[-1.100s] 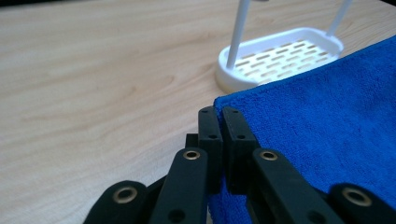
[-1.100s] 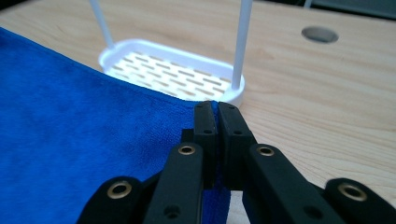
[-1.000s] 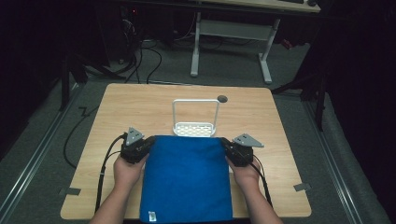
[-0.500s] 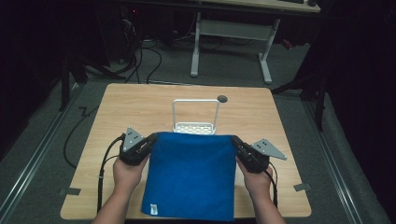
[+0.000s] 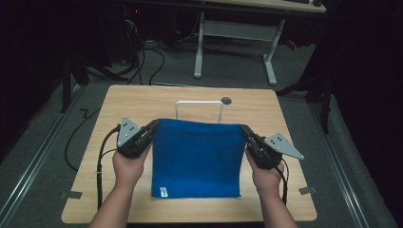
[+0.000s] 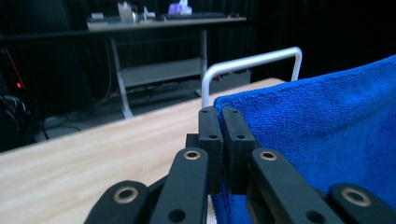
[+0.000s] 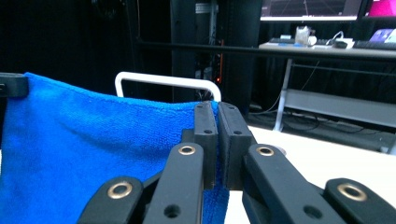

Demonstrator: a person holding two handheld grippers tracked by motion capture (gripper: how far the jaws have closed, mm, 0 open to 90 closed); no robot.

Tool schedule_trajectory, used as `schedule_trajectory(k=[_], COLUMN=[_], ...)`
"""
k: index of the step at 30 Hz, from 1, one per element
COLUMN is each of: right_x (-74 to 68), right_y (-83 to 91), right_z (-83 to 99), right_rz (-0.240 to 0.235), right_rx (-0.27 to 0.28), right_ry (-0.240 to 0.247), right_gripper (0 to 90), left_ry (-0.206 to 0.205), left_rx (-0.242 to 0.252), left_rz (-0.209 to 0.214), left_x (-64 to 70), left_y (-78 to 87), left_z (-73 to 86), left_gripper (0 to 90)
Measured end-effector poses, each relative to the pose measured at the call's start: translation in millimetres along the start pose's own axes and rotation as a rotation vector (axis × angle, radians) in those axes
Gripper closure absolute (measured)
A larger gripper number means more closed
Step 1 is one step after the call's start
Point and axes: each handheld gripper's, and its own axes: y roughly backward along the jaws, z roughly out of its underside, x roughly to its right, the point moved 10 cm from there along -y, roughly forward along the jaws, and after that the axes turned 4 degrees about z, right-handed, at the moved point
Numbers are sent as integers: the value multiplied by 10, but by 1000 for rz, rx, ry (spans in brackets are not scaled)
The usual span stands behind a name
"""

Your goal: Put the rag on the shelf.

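A blue towel [image 5: 197, 156] is stretched between my two grippers above the wooden table [image 5: 142, 102], its lower edge resting near the table's front. My left gripper [image 5: 153, 126] is shut on the towel's top left corner [image 6: 229, 105]. My right gripper [image 5: 246, 129] is shut on the top right corner [image 7: 212, 109]. A small white label [image 5: 163, 191] shows at the towel's lower left. Behind the towel stands a white wire rack [image 5: 199, 104], its rounded bar also seen as the rack [image 6: 252, 63] in the left gripper view and the rack [image 7: 166, 80] in the right gripper view.
A round dark hole [image 5: 226, 100] lies in the table near its far edge. Beyond the table stands a white-legged desk [image 5: 235, 38] with cables on the floor [image 5: 142, 57]. Black cables [image 5: 100, 156] trail from the left gripper.
Both grippers have lifted the towel's top edge and pulled it wider apart; the towel now hangs raised in front of the rack instead of lying flat.
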Motion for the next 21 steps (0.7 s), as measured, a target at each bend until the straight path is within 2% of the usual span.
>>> schedule_trajectory(k=[1,2,3,4,6,7,8,9,13,21], right_x=[18,18,35,35,50,70,70,79,84,87], right_y=[-12,-12,-24,-24,-35,-42,-42,-49,-61,-109], right_z=[-74,-74,-155,-155,-234,-343,-343,-441,-605,-838], right_rz=[5,5,12,12,19,26,26,33,43,51], right_rx=[15,15,28,28,41,62,62,83,118,157], right_ry=[6,6,10,10,18,25,25,31,38,44], right_gripper=[877,877,877,877,877,877,877,877,877,877], left_ry=[4,-2,-15,-15,-30,-34,-34,-38,-45,-53], left_rx=[16,20,34,34,52,64,72,85,131,156], left_rz=[0,0,-6,-6,-11,-14,-15,-17,-31,-45], left_x=[-5,-10,-15,-15,-24,-28,-29,-32,-62,-112], left_y=[-2,-4,-19,-19,-27,-27,-27,-27,-12,-10], left_z=[-55,-85,-173,-173,-280,-330,-368,-430,-640,-794], left_gripper=[878,878,878,879,879,879,879,879,880,880])
